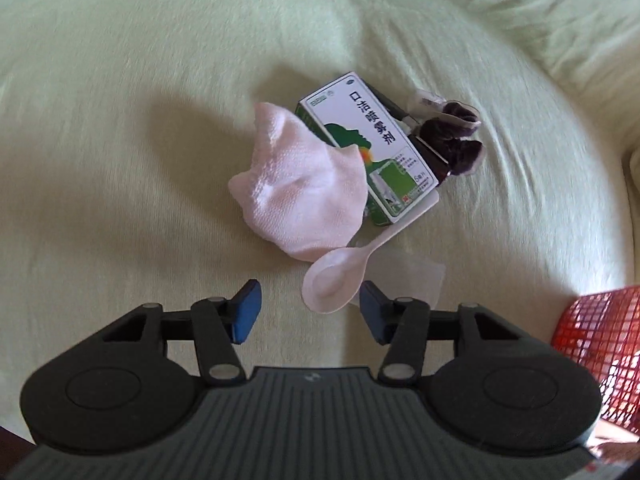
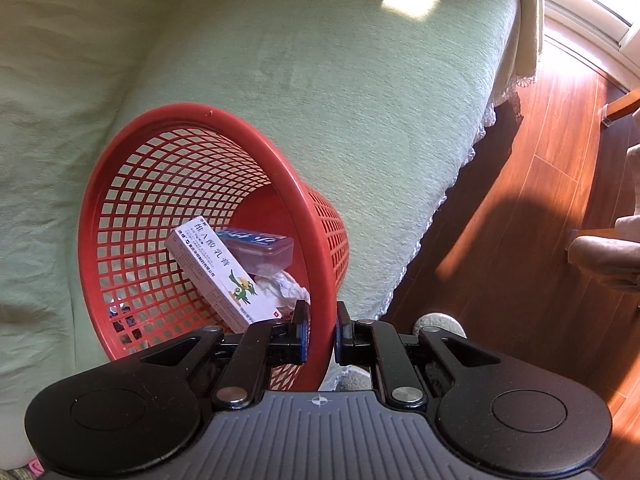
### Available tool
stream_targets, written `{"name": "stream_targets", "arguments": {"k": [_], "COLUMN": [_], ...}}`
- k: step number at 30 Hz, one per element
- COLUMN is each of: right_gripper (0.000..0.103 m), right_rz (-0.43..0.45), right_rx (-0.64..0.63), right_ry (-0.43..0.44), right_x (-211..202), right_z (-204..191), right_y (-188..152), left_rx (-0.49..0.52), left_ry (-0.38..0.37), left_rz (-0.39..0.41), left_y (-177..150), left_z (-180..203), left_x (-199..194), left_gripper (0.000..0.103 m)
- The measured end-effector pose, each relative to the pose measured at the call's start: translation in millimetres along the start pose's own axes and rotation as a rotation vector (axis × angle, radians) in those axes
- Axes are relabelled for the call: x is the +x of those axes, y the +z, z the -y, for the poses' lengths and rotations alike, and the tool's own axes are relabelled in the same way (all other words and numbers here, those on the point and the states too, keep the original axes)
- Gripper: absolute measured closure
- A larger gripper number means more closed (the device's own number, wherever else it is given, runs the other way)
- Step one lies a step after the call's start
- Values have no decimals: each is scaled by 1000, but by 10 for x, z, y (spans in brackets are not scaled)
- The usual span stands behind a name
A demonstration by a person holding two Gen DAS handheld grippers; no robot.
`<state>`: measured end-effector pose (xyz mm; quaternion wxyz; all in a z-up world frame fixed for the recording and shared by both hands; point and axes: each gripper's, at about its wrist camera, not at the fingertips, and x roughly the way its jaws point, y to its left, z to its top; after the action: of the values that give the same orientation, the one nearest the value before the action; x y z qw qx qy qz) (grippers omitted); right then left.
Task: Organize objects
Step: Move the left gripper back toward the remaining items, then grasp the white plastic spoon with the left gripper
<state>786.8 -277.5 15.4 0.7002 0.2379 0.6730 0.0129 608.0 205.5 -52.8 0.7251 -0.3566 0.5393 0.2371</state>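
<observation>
— Red basket [image 2: 208, 216] tipped on the bed — why?
— The right gripper [image 2: 322, 334] pinches its rim, mouth toward the pile. The left gripper [image 1: 310, 312], half open and empty, hangs by the plastic spoon [image 1: 340, 276], beside the sock [image 1: 300, 188] and medicine box [image 1: 372, 148].

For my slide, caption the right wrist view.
Right hand-held gripper clamps the red basket's rim, tilting it on the green bedspread.

Both wrist views steeply down, bedspread [image 1: 160, 120] shared
</observation>
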Motion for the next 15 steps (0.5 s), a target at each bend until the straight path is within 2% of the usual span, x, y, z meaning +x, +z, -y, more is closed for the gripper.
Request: {"name": "stream_targets", "arguments": {"k": [5, 7, 9, 11, 15], "right_gripper": [94, 94, 94, 93, 91], "right_rz": [4, 3, 4, 8, 9], "right_rx": [-20, -37, -56, -84, -158], "right_ry": [-7, -19, -30, -45, -96], "right_x": [14, 9, 13, 21, 41], "right_z": [-21, -52, -78, -108, -196], "right_y": [20, 1, -14, -20, -38], "left_rx": [-141, -158, -166, -164, -154], "left_ry": [-58, -63, -70, -69, -84], "left_rz": [-39, -42, -40, -40, -8], "left_y": [44, 48, 52, 50, 16], "left_z": [-145, -152, -144, -120, -62], "left_x": [158, 180, 191, 192, 93], "left_gripper": [65, 72, 88, 99, 103]}}
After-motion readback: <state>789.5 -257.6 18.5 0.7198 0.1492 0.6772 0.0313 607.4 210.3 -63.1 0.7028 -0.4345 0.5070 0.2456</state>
